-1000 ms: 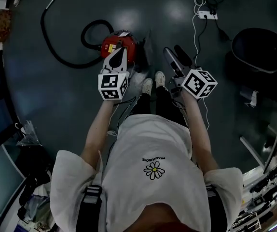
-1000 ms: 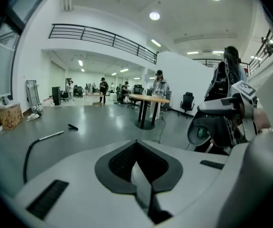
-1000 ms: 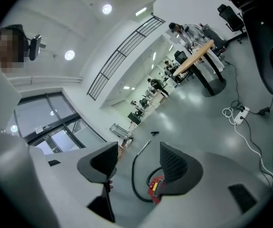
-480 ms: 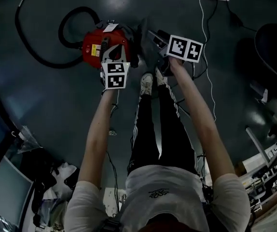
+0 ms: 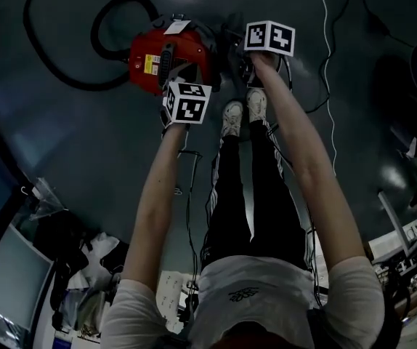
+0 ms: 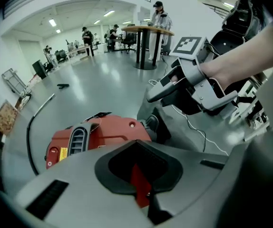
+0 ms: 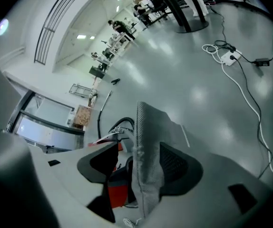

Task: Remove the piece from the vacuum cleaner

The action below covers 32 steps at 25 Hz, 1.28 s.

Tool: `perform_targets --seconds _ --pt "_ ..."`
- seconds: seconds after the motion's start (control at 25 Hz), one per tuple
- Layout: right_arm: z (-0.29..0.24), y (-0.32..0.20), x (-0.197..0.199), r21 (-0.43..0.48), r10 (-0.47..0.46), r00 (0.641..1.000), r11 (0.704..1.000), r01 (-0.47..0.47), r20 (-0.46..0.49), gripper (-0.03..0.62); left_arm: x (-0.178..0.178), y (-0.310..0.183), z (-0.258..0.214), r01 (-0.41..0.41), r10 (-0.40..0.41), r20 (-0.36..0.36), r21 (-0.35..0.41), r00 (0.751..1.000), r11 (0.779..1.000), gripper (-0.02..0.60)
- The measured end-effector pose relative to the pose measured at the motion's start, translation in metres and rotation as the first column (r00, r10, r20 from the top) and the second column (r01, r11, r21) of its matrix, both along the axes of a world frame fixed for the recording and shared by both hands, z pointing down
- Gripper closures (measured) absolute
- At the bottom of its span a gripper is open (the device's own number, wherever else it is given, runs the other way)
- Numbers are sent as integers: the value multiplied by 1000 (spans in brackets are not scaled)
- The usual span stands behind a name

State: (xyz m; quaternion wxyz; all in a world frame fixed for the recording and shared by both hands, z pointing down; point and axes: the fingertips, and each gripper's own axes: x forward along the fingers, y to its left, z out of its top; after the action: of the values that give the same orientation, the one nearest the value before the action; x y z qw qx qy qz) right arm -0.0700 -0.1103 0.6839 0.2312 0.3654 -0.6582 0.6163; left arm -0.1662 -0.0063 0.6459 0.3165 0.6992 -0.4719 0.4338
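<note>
Right gripper point(image 7: 137, 172): we have it clamped on the grey fabric piece point(image 7: 148, 127), which stands upright between its jaws.
Left gripper point(image 6: 137, 177): jaws drawn together, holding nothing; the red vacuum cleaner point(image 6: 98, 137) lies just ahead.
Progress: we judge the piece gripped but not yet clear of the vacuum cleaner; the pull remains.

The vacuum cleaner point(image 5: 166, 60) is seen lying on the floor: a squat red canister with a black ribbed grille along its top and a yellow label on its side. A black hose point(image 5: 94, 38) is looped away from one end. The piece point(image 7: 146, 146) is a thin grey panel, felt-like, with a fine mesh face and a frayed edge. It is held upright, clamped between the jaws of the right gripper point(image 7: 139, 175), just beside the red body. It appears to be clear of the canister, though their meeting point is hidden.
</note>
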Motion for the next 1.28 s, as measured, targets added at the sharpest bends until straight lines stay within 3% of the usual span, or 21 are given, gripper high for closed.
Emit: perform_targets --seconds 0.12,0.2,0.24,0.48,0.6,0.84,1.0,1.08,1.2,1.28 --pt "5 -1 -3 -8 -68 997 998 68 -36 308 1 -2 -2 37 -37 -12 -7 999 999 575" --pt "9 0 0 -9 -109 990 994 109 -90 500 2 -1 -2 6 -6 18 -5 1000 1000 575" --pt "11 1 2 -13 -127 986 992 126 -108 539 2 -1 -2 -13 13 33 -9 999 1000 575" --pt "22 11 29 -27 -140 986 990 138 -95 557 3 -1 -5 -21 22 41 -29 999 999 575" --pt "26 22 43 -54 -40 999 998 39 -17 557 2 -1 -5 -4 5 32 -23 999 1000 575" --pt "24 35 50 -43 99 995 994 -98 26 557 3 -1 -5 17 -16 25 -34 1000 999 575" --pt "26 43 55 -114 323 940 944 -310 110 557 1 -2 -3 25 -24 33 -37 999 999 575" --pt "27 46 57 -130 391 910 918 -374 137 557 1 -1 -2 20 -18 35 -43 999 999 575" --pt "27 47 59 -124 407 902 912 -391 147 557 2 -2 0 8 -7 33 -40 999 999 575" --pt "27 44 60 -111 372 917 927 -358 143 557 1 -1 0 27 -26 21 -41 999 999 575"
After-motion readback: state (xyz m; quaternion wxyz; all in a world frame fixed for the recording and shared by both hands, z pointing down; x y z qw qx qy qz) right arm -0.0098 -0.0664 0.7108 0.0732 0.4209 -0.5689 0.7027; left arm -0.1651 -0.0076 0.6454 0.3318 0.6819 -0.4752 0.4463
